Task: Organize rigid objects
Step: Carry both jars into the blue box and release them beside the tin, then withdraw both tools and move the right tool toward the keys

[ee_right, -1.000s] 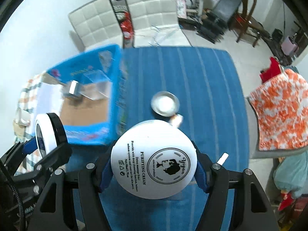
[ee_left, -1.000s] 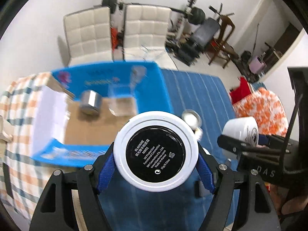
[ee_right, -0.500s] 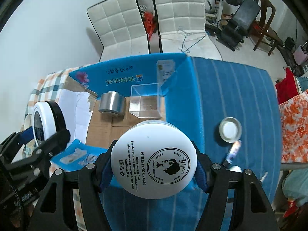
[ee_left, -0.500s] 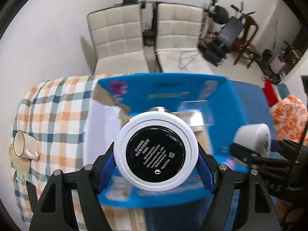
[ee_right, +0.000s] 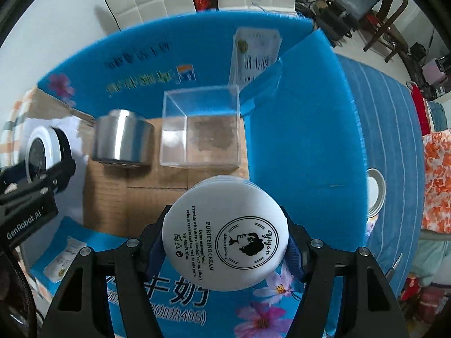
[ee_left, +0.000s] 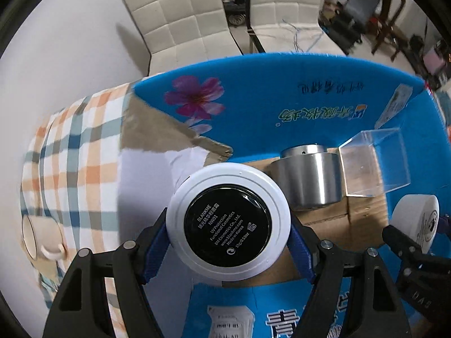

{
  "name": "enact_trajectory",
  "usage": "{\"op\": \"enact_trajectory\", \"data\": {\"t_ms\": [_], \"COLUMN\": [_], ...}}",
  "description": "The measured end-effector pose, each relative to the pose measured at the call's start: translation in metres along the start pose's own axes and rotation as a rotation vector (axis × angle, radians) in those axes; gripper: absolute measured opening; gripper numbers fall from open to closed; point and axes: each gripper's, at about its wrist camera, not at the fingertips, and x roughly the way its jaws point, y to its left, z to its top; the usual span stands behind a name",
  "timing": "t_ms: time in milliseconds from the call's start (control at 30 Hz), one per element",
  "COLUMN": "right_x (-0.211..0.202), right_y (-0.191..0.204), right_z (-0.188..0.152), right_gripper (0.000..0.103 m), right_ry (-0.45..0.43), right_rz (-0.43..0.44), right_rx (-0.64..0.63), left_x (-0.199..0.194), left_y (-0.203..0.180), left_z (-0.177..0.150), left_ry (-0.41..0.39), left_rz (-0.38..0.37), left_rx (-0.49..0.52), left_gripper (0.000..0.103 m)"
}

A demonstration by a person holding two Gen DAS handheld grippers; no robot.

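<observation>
My left gripper point(ee_left: 228, 242) is shut on a white compact with a black base point(ee_left: 228, 221), held over the left part of an open blue cardboard box point(ee_left: 282, 90). My right gripper point(ee_right: 225, 246) is shut on a white purifying cream jar point(ee_right: 225, 233), held over the box's near right part. On the box floor stand a metal tin point(ee_left: 307, 177) and a clear plastic cube point(ee_left: 375, 163); both also show in the right wrist view, the tin point(ee_right: 122, 138) left of the cube point(ee_right: 201, 129). Each gripper shows at the edge of the other's view.
The box point(ee_right: 296, 129) sits on a table with a checked cloth point(ee_left: 70, 163) at left and a blue striped cloth point(ee_right: 389, 118) at right. A cream mug point(ee_left: 39, 236) stands on the checked cloth. A round silver lid point(ee_right: 375, 191) lies on the blue cloth. White chairs point(ee_left: 180, 19) stand behind.
Both grippers have moved left from above the blue cloth to over the open box and come closer to it, each still holding its jar.
</observation>
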Motion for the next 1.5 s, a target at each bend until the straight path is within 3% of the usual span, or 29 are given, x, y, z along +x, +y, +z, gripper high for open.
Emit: {"op": "enact_trajectory", "data": {"t_ms": [267,467,633,800,1000,1233,1500], "right_x": [0.039,0.059,0.068,0.068,0.046,0.003,-0.068], "right_y": [0.010,0.013,0.007,0.006,-0.004,-0.015,-0.025], "right_z": [0.001,0.005,0.013,0.017,0.016,0.003,-0.025], "right_gripper": [0.071,0.071,0.072,0.082,0.093,0.094,0.094], "right_ry": [0.094,0.160,0.210,0.231,0.194,0.114,-0.006], "right_rz": [-0.046,-0.053,-0.038,0.006,0.029,0.029,0.047], "right_rx": [-0.038,-0.035,-0.014,0.005,0.023,0.006,-0.009], "left_x": [0.020,0.031,0.032,0.033,0.016,-0.035,-0.105], "left_y": [-0.012,-0.021,-0.022,-0.018,-0.013,-0.005,0.002], "left_z": [0.007,0.005,0.008,0.014,0.009,-0.005,-0.035], "left_ry": [0.030,0.043,0.059,0.079,0.078,0.016,-0.082], "left_rz": [0.044,0.126,0.113,0.083,0.029,-0.057,-0.082], "left_rx": [0.063,0.126,0.110,0.089,0.044,-0.027,-0.081], "left_gripper": [0.074,0.076,0.076,0.095,0.103,0.103,0.103]}}
